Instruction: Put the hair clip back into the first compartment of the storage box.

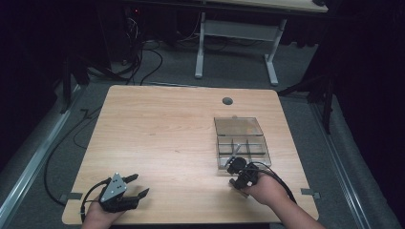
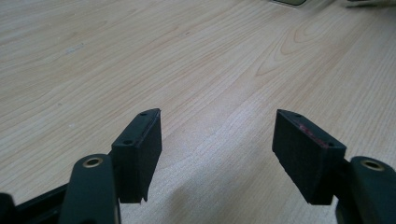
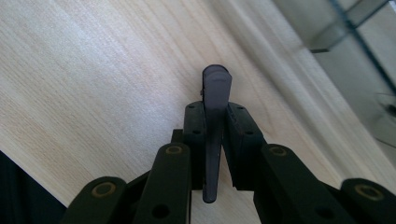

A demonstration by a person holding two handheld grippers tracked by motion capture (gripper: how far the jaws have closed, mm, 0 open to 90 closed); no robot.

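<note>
1. We kept the right hand-held gripper (image 3: 217,135) clamped on a thin dark clip (image 3: 215,93), its rounded end sticking out past the jaws, so that the piece could be carried without slipping.
2. We held it just above the worktop (image 1: 157,133), right at the near edge of the clear divided box (image 1: 241,143), probably because the clip belonged in one of its compartments.
3. The box's lid stood open at the far side, leaving the compartments free.
4. We rested the left hand-held gripper (image 2: 217,149) low over bare wood, jaws apart and holding nothing, well away from the box.
</note>
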